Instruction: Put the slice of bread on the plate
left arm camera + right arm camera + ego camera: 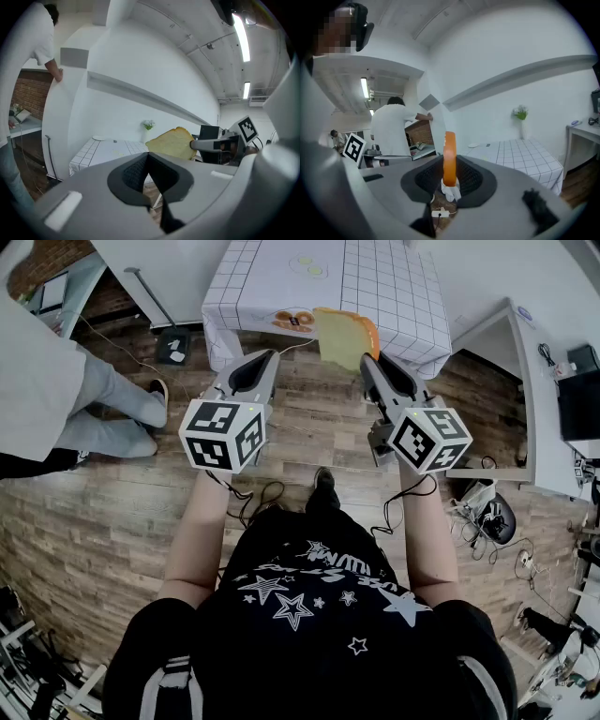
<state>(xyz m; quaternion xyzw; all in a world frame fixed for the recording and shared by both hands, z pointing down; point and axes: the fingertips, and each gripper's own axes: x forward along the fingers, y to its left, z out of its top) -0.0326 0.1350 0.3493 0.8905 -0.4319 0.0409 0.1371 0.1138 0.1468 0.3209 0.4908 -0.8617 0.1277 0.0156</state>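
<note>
Yellow bread (345,337), likely soft, is pinched at its edge by the right hand-held gripper (367,362); the left hand-held gripper (270,357) is closed, empty.

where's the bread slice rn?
Head view, right of centre: the bread slice is clamped in the right claw, held in the air at the checked table's near edge.

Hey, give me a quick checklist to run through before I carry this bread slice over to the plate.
1. Grip: right tongs shut on the bread slice, held on edge: ok.
2. Spare hand: left tongs shut and empty: ok.
3. Slice above the table: only at its near edge: not ok.
4. Target: plate seen, small, at the table's far end: ok.
5. Room on it: cannot tell, too small.
</note>
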